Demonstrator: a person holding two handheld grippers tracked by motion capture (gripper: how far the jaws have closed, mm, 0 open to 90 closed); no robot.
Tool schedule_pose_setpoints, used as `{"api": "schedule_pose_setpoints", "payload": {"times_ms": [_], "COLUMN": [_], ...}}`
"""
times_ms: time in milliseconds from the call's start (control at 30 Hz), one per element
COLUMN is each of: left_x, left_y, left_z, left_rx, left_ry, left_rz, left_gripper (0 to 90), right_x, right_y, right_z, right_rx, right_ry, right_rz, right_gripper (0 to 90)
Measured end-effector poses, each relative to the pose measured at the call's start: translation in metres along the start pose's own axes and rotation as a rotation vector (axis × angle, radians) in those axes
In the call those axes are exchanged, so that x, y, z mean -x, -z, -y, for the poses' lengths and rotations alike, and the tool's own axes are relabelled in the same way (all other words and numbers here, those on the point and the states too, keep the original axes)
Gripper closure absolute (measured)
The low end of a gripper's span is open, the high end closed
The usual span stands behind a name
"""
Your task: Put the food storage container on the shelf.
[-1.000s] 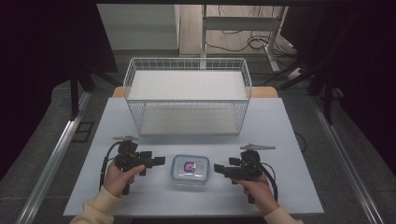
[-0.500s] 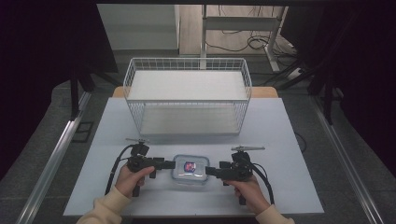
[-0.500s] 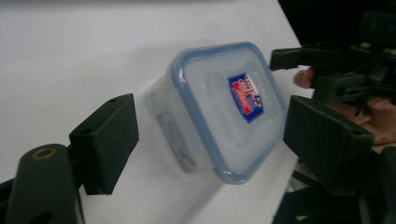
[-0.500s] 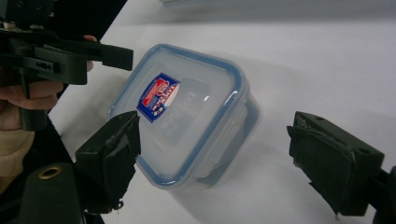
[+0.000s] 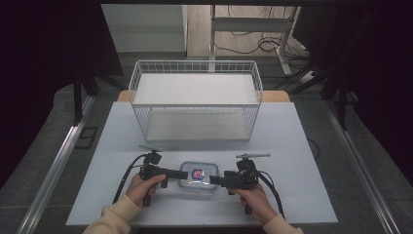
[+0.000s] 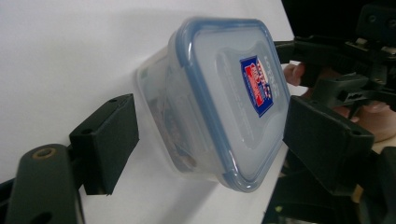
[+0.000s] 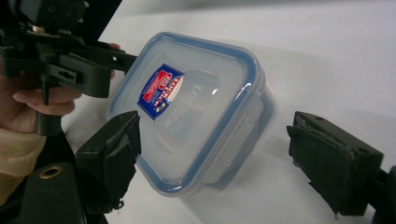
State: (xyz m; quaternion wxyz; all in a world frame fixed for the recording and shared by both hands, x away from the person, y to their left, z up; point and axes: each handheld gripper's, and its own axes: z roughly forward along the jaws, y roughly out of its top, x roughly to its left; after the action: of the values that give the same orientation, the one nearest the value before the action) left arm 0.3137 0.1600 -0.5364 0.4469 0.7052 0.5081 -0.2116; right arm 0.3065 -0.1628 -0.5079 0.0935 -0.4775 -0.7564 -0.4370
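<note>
The clear lidded container (image 5: pixel 198 176) sits on the white table (image 5: pixel 302 146), one end inside each set of jaws. The left gripper (image 6: pixel 205 135) stands wide open, its pads clear of the box's sides. The right gripper (image 7: pixel 219 158) likewise gapes, gripping nothing.

Both your forearms come in over the desk's near edge. Your left gripper (image 5: pixel 182 174) is held level, pointing inward to your right, jaws spread wide with pads clear on both sides. Your right gripper (image 5: pixel 214 181) mirrors it, level, pointing left, jaws wide apart, nothing pressed. Both hands grip the handles from below, tips facing each other near the desk's front edge.
</note>
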Motion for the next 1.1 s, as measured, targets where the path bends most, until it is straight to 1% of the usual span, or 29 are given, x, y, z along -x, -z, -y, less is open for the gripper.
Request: {"api": "schedule_pose_setpoints", "payload": {"times_ms": [33, 100, 167, 233, 367, 533, 600, 667, 800, 900, 1000, 1100], "left_x": [0.0, -0.001, -0.001, -0.001, -0.001, -0.002, -0.002, -0.002, -0.001, -0.001, 0.001, 0.003], "left_y": [0.0, -0.002, -0.003, -0.005, -0.004, -0.003, -0.003, -0.003, -0.002, -0.001, -0.001, 0.001], "left_z": [0.0, 0.001, 0.001, 0.002, 0.001, 0.002, 0.002, 0.002, 0.002, 0.002, 0.003, 0.003], "left_rx": [-0.002, -0.006, -0.012, -0.02, -0.02, -0.024, -0.024, -0.023, -0.02, -0.017, -0.016, -0.013], "left_ry": [-0.005, 0.005, 0.01, 0.024, 0.036, 0.039, 0.039, 0.042, 0.045, 0.045, 0.036, 0.038], "left_rz": [-0.004, 0.021, 0.025, 0.04, 0.06, 0.048, 0.043, 0.042, 0.041, 0.04, 0.033, 0.03], "left_gripper": [19.8, 21.1, 25.1, 26.7, 34.0, 39.9, 41.2, 41.7, 43.2, 44.4, 44.8, 45.9], "right_x": [0.0, 0.0, -0.001, -0.001, -0.001, -0.001, -0.001, 0.001, 0.006, 0.008, 0.009, 0.011], "right_y": [-0.001, -0.004, -0.006, -0.007, -0.009, -0.014, -0.014, -0.014, -0.011, -0.01, -0.009, -0.008], "right_z": [0.0, 0.001, 0.001, 0.001, 0.002, 0.004, 0.004, 0.005, 0.005, 0.005, 0.005, 0.005], "right_rx": [-0.001, -0.008, -0.012, -0.01, -0.008, -0.029, -0.03, -0.026, -0.023, -0.02, -0.018, -0.011], "right_ry": [0.0, -0.009, -0.015, -0.024, -0.052, -0.082, -0.088, -0.105, -0.16, -0.179, -0.191, -0.209], "right_rz": [-0.001, -0.005, -0.008, -0.013, -0.033, -0.037, -0.03, -0.02, -0.044, -0.058, -0.069, -0.083], "right_gripper": [17.4, 17.6, 17.8, 19.7, 23.0, 27.4, 31.3, 36.3, 41.4, 44.0, 45.6, 48.1]}}
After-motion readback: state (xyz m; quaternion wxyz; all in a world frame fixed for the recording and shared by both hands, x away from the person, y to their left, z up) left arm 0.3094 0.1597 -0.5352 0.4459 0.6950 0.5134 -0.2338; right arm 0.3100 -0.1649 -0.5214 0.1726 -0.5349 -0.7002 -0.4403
